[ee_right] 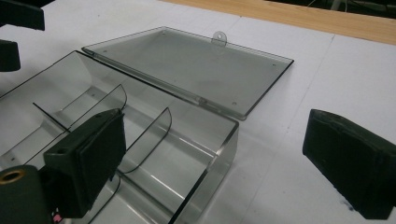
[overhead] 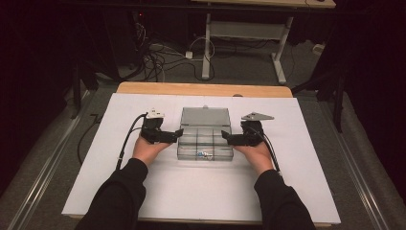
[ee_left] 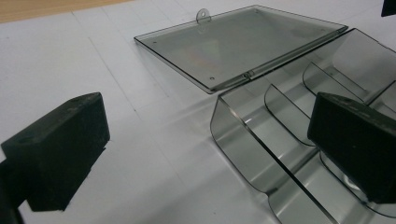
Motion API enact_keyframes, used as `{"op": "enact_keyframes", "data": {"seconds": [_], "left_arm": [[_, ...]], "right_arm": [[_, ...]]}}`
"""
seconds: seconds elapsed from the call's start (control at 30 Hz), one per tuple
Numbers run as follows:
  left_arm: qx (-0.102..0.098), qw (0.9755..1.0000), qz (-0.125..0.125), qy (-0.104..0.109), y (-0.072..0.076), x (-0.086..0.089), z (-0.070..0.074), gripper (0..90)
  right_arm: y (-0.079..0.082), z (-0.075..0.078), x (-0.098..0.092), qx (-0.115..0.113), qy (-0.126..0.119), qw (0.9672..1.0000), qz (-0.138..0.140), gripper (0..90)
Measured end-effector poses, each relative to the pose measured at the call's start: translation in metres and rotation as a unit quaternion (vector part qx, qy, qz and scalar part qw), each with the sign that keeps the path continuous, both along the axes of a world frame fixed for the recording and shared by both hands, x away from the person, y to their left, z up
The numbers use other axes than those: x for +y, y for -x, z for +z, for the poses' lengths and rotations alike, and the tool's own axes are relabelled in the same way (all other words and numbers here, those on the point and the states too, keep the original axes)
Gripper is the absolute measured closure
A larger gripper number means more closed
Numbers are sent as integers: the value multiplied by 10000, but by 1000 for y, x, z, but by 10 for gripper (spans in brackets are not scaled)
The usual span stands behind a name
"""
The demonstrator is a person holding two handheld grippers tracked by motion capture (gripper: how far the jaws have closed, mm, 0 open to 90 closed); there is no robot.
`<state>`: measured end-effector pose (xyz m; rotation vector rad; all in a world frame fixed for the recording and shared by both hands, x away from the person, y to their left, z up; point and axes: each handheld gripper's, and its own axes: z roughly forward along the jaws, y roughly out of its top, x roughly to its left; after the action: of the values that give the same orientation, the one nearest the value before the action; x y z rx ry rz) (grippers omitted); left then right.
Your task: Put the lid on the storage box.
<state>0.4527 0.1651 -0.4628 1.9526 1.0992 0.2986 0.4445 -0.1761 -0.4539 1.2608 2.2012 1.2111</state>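
Observation:
A clear grey compartment box (overhead: 205, 141) lies mid-table with its lid (overhead: 206, 117) swung flat behind it. Some small pieces (overhead: 205, 154) sit in a front compartment. My left gripper (overhead: 178, 134) is at the box's left end. In the left gripper view this gripper (ee_left: 210, 149) is open and straddles the left wall of the box (ee_left: 243, 135), one jaw outside over the table, the other over the compartments, pads clear of the wall. My right gripper (overhead: 225, 139) mirrors it at the right end. In the right gripper view it (ee_right: 215, 158) stands open astride the right wall of the box (ee_right: 224, 154).
The box rests on a white board (overhead: 143, 191) over a wooden table (overhead: 143, 88). Cables trail from both grippers toward the person's dark sleeves (overhead: 119, 191). Beyond the table are a desk frame (overhead: 207, 43) and floor cables (overhead: 158, 62).

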Motion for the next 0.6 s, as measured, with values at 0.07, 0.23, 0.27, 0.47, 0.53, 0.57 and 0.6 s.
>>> {"op": "enact_keyframes", "data": {"seconds": [0.07,0.23,0.27,0.47,0.53,0.57,0.6], "left_arm": [[-43,10000,19,-33,-3,-1,2,0],[-7,10000,-20,7,-12,-4,6,0],[8,10000,-26,47,-14,-5,6,0],[116,9999,-74,52,-19,-15,0,0],[158,9998,-91,7,-19,-17,-3,0],[180,9998,-80,5,-19,-17,-4,0],[188,9998,-82,-7,-20,-17,-5,0]], "right_arm": [[-5,0,2,51,22,10000,-2,80],[-13,1,3,138,64,9999,-2,94],[-15,1,3,140,44,9999,-6,104],[-29,-4,4,299,-28,9995,-54,160],[-33,-2,5,324,-84,9994,-78,172],[-35,-2,6,324,-106,9994,-90,177],[-38,-1,7,348,-105,9993,-96,181]]}}
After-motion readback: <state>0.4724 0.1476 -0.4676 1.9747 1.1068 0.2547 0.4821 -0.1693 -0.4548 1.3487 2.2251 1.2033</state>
